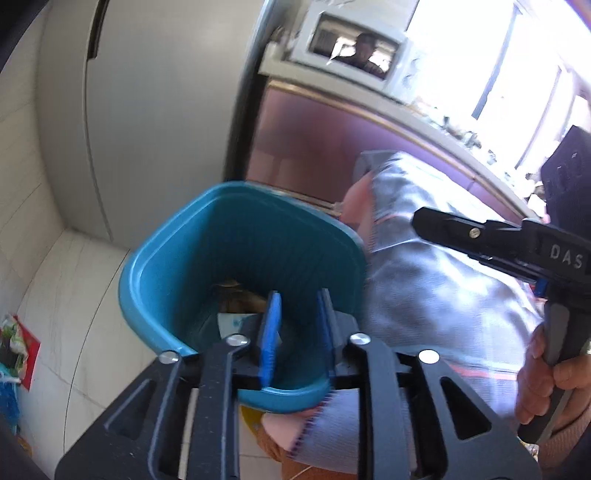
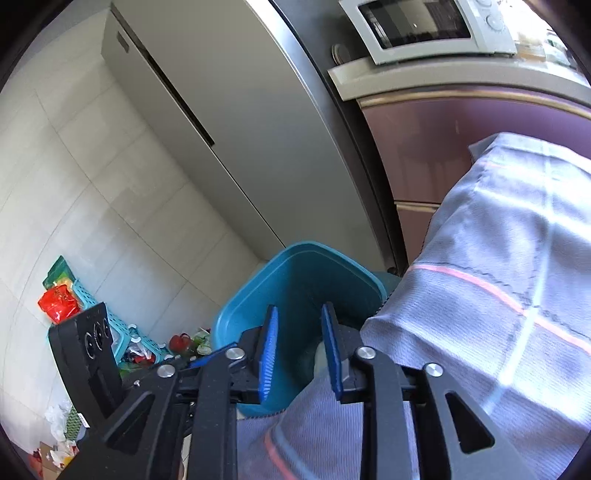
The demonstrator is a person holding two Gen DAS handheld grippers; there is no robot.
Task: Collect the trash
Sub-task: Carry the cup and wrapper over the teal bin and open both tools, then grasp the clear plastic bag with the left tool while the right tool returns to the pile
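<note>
A teal plastic bin (image 1: pixel 207 236) stands on the floor beside a cloth-covered table; it also shows in the right wrist view (image 2: pixel 295 273). Brown and white scraps of trash (image 1: pixel 236 299) lie at its bottom. My left gripper (image 1: pixel 297 332) is open and empty, its blue-padded fingers straddling the bin's near rim. My right gripper (image 2: pixel 299 347) is open and empty, held over the bin's near rim; its black body (image 1: pixel 517 247) shows at the right of the left wrist view, apart from the bin.
A grey-blue checked cloth (image 2: pixel 498 295) covers the table right of the bin. A tall grey fridge (image 2: pixel 229 122) and a purple cabinet (image 2: pixel 436 147) with a microwave (image 2: pixel 424 26) stand behind. A teal basket (image 2: pixel 122 332) and colourful packets (image 2: pixel 59 302) lie on the tiled floor at the left.
</note>
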